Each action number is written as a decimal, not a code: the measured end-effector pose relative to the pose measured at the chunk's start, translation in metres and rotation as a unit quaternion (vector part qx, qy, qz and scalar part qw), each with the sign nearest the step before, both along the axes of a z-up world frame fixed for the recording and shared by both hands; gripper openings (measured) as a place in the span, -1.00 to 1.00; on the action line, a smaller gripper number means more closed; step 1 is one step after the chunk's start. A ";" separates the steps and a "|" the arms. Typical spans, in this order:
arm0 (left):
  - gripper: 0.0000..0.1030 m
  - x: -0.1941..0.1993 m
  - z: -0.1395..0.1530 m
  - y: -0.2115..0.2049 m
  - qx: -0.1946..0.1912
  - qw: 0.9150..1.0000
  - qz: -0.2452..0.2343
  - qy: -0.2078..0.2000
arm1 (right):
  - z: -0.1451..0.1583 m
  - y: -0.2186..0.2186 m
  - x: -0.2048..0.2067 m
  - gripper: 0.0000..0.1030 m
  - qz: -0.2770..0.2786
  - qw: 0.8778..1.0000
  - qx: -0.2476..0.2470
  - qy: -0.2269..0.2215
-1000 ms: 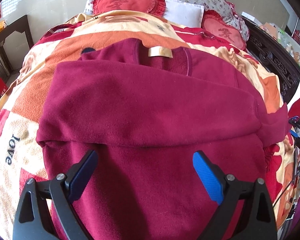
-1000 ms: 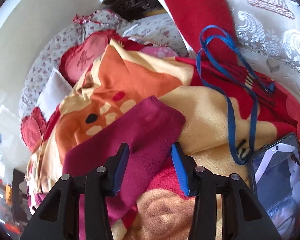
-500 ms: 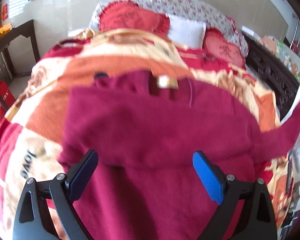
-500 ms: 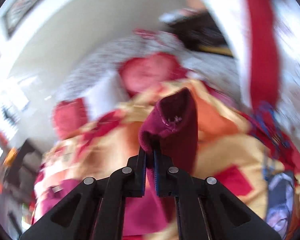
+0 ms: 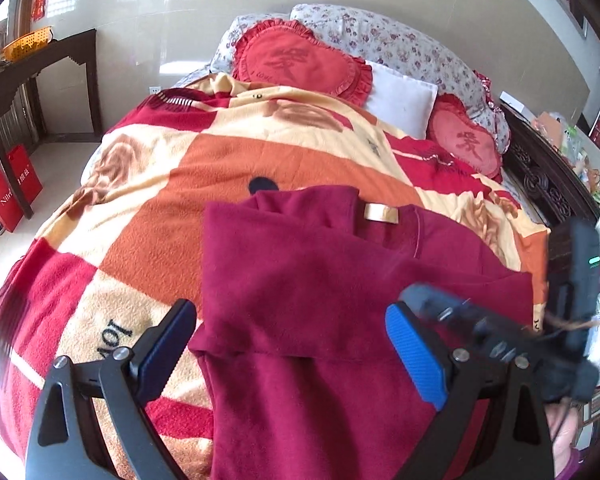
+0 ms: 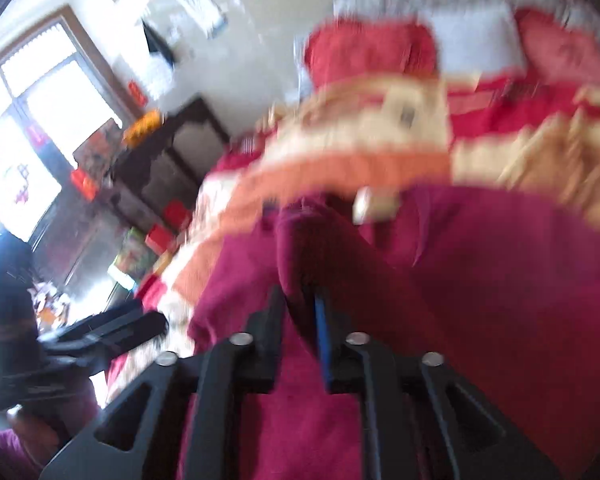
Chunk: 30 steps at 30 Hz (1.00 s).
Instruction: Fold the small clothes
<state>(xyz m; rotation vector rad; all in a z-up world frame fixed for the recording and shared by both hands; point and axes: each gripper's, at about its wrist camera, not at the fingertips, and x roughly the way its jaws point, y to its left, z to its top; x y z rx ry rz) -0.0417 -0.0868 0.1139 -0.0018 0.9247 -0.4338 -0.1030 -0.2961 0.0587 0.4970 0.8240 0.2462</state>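
Lying flat: one sweater, two heart cushions.

A bed with a dark carved frame fills the middle of the frame, against a pale glossy wall. At upper left stands a dark wooden desk beside a bright window; the floor is pale.

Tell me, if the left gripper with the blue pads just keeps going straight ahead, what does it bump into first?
Most likely the dark red sweater. The left gripper is open and empty, and the folded fabric fills the gap between its fingers just ahead. Depth is hard to judge, so it might skim over the sweater toward the blanket.
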 end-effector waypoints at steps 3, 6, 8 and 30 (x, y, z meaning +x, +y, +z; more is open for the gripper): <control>0.90 0.000 -0.008 -0.005 -0.001 1.000 -0.015 0.000 | -0.020 0.002 -0.009 -0.62 -0.001 1.000 -0.004 0.029; 0.90 0.004 -0.020 -0.021 0.000 1.000 -0.028 0.004 | -0.005 -0.019 -0.041 -0.55 -0.024 0.999 -0.025 0.010; 0.90 0.010 -0.028 -0.034 -0.001 0.999 -0.038 0.014 | 0.006 -0.038 -0.054 -0.50 -0.044 0.998 -0.033 0.006; -0.83 0.034 -0.012 -0.045 0.033 0.997 -0.062 -0.029 | 0.037 -0.113 -0.145 -0.39 -0.150 0.988 -0.021 -0.025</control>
